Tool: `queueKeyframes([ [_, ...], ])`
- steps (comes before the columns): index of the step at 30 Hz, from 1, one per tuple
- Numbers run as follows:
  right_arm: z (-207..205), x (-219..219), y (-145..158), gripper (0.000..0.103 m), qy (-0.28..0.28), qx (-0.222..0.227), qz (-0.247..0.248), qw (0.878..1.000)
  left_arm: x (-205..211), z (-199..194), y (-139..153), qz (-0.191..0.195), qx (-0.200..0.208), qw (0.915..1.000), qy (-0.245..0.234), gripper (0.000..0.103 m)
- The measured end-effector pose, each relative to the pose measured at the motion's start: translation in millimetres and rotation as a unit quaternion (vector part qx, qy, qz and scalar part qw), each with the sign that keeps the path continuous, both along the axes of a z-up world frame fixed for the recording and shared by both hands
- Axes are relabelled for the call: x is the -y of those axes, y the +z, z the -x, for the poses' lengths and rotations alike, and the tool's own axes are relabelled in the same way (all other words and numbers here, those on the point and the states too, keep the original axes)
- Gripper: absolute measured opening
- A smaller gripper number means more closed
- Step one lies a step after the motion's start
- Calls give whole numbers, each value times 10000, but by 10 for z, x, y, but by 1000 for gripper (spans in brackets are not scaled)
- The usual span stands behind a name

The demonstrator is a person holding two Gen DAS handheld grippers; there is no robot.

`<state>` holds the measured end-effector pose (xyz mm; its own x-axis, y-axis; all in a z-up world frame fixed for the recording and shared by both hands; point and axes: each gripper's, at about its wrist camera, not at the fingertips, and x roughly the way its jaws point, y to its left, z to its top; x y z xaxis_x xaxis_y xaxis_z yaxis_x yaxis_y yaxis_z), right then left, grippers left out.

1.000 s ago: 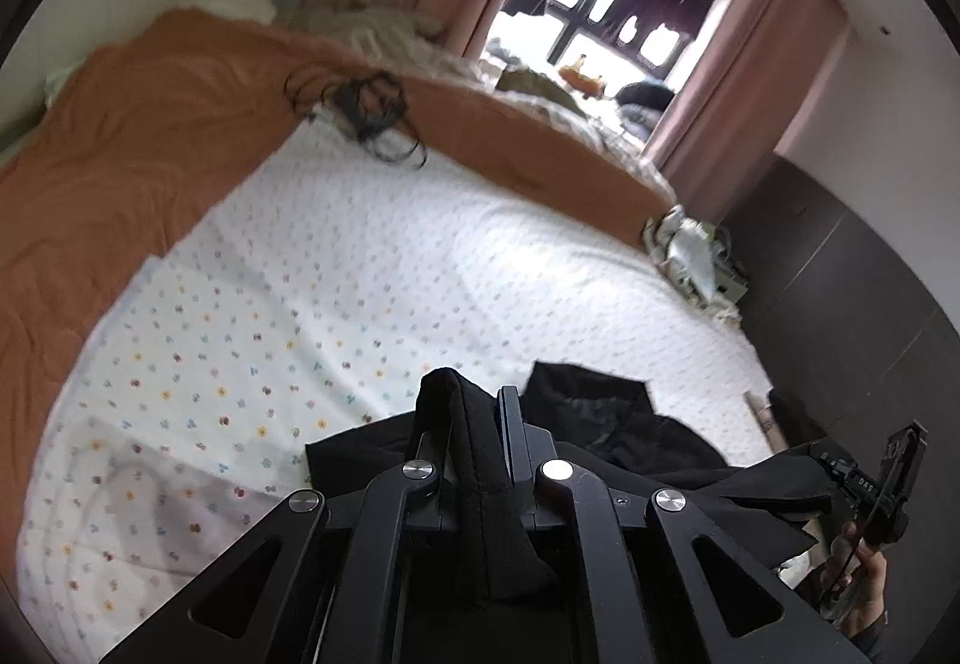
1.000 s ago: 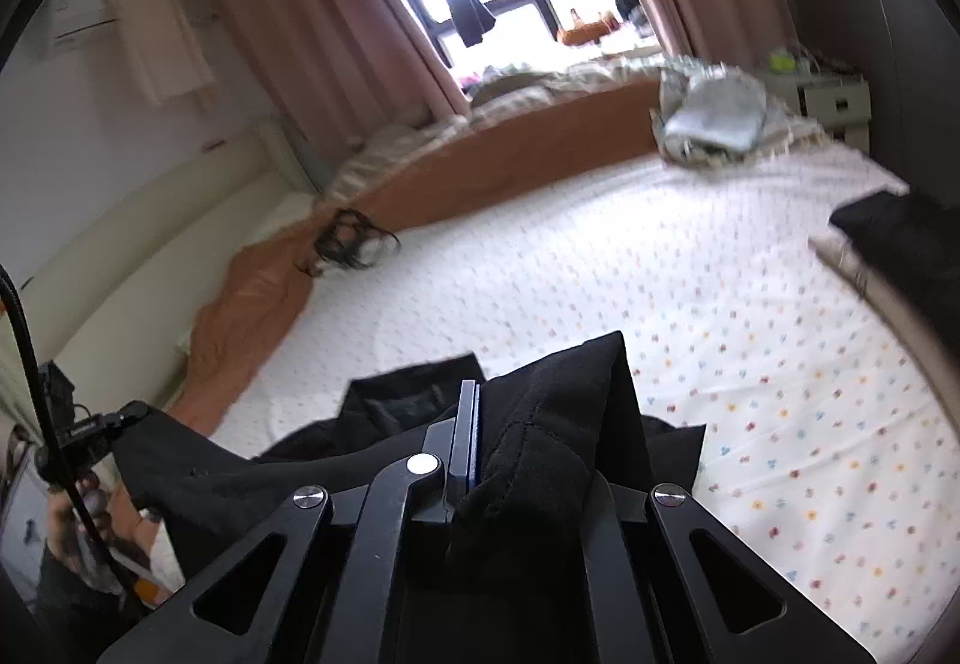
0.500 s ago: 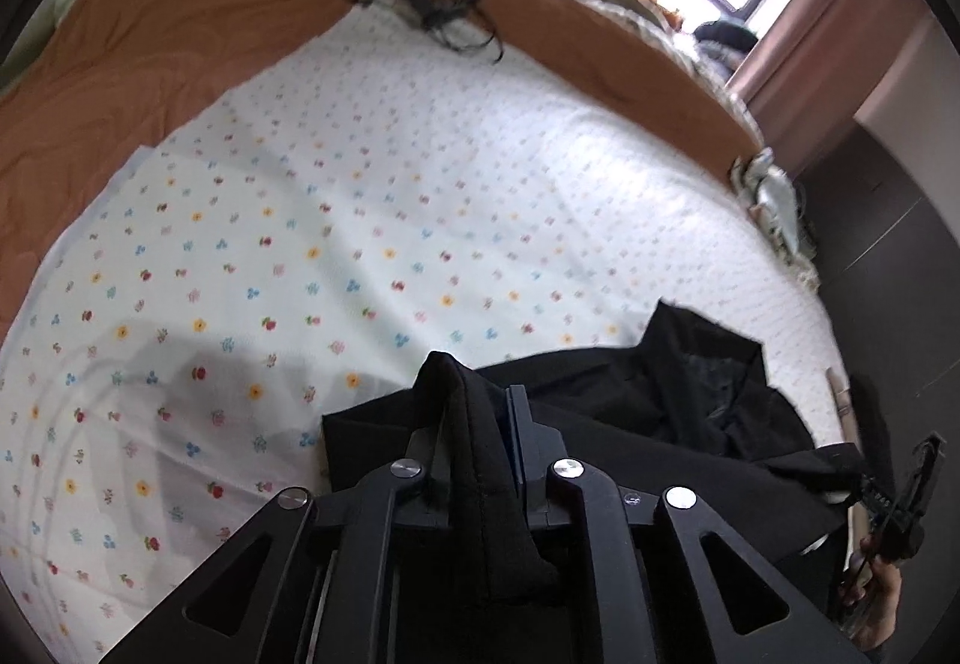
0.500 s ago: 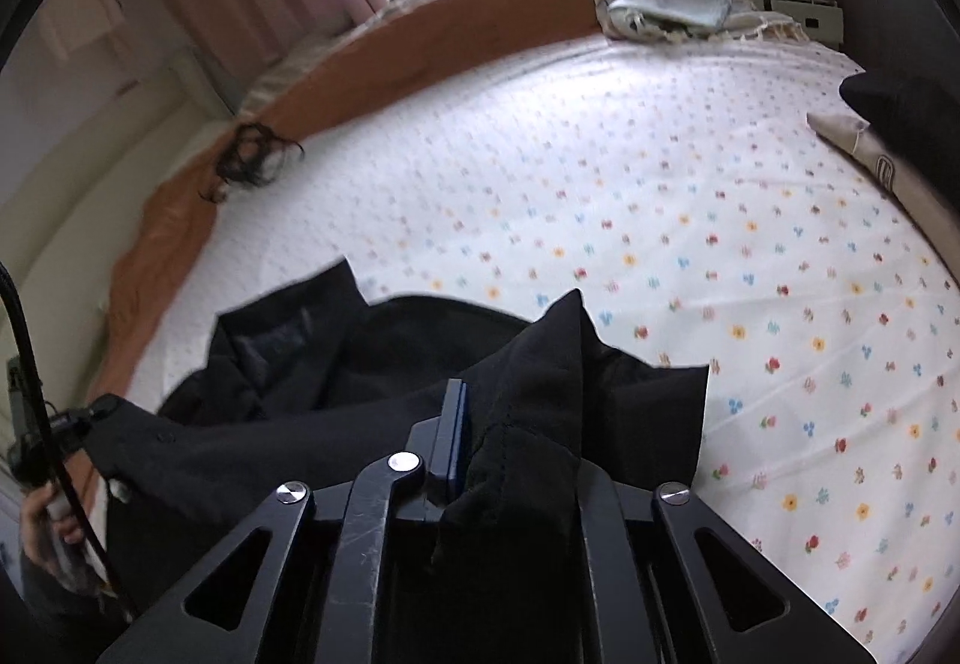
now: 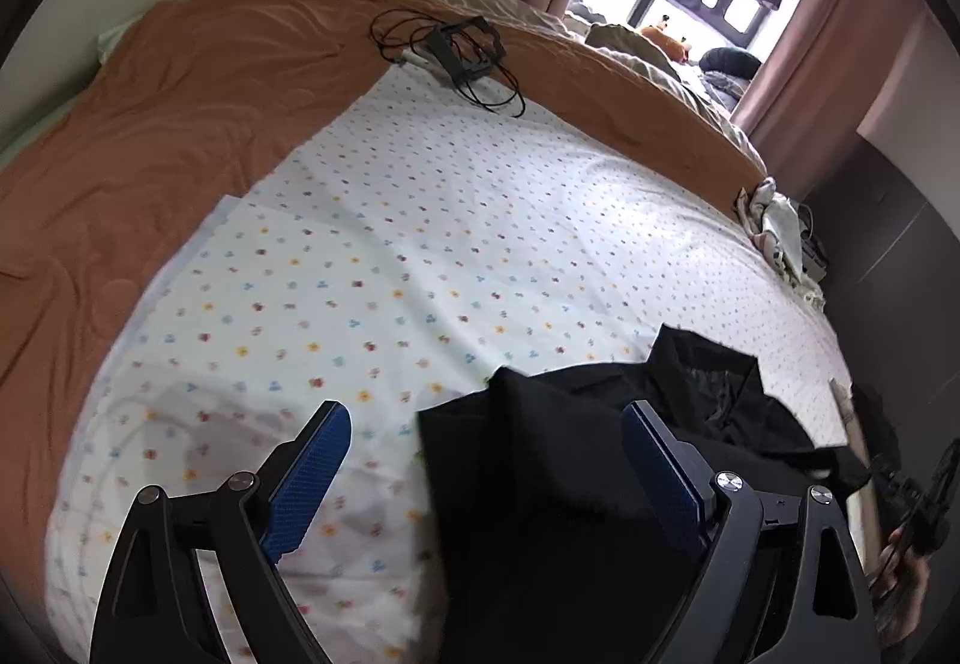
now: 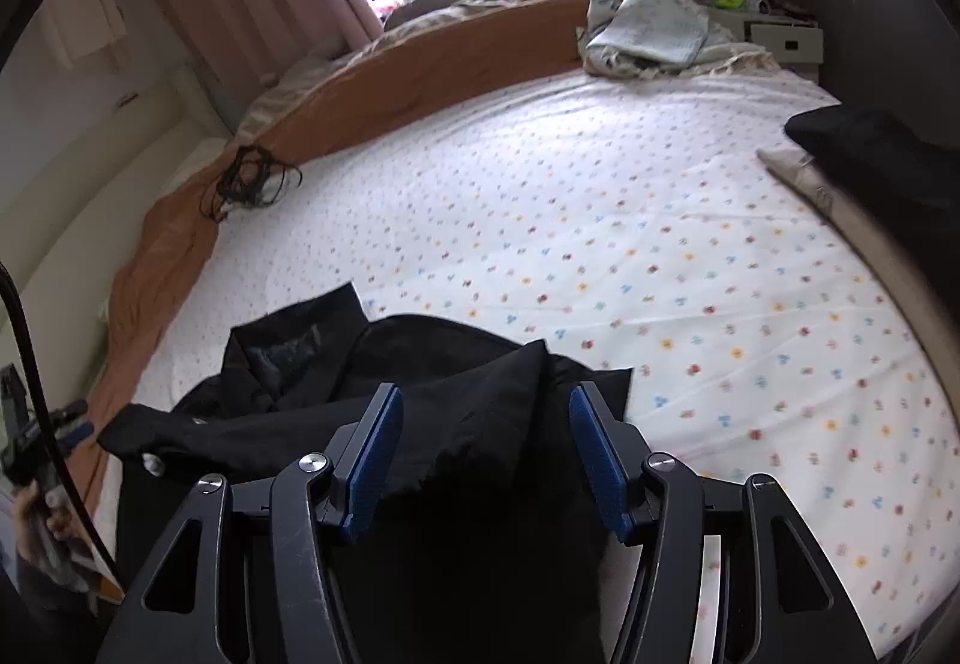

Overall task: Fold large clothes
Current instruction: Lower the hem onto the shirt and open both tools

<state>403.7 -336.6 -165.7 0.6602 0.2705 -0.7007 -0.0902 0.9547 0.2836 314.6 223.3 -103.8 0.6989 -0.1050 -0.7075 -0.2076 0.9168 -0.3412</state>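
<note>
In the left wrist view, the left gripper has just been opening and its jaws stand wide apart. The near-left corner of the black garment lies loose between them, closer to the right-hand pad, and neither pad presses on it. The cloth runs away to the right across the floral sheet, near the bed's front edge.

In the right wrist view, the right gripper has likewise been opening; its blue pads stand spread, with the garment's other corner peaked between them, apparently released. Both grippers tilt downward, so each hand sits directly over its own end.
</note>
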Motion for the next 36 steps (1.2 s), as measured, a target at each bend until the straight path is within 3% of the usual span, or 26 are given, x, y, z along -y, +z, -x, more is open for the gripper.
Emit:
queueKeyframes([
  [4, 98, 89, -25, 58, -71, -38, 133, 9999, 20, 84, -96, -400, -179, 9990, -111, 92],
  [9, 177, 134, -228, 59, 191, -457, 382, 9980, 200, 76, -272, -745, -507, 9942, -588, 92],
  [10, 199, 128, -251, 60, 271, -494, 400, 9976, 267, 63, -311, -814, -557, 9924, -739, 92],
  [13, 248, -3, -326, 77, 615, -553, 632, 9946, 466, -29, -421, -828, -723, 9872, -1153, 92],
  [19, 58, -300, -529, 79, 698, -838, 1503, 9826, 733, -315, -587, -1462, -1019, 9743, -1380, 92],
  [25, -265, -369, -493, 79, 620, -836, 1485, 9834, 680, -583, -574, -1296, -1040, 9776, -1294, 92],
  [36, -597, -333, -108, 79, 30, -534, 1263, 9905, 598, -788, -193, -1164, -681, 9872, -846, 91],
])
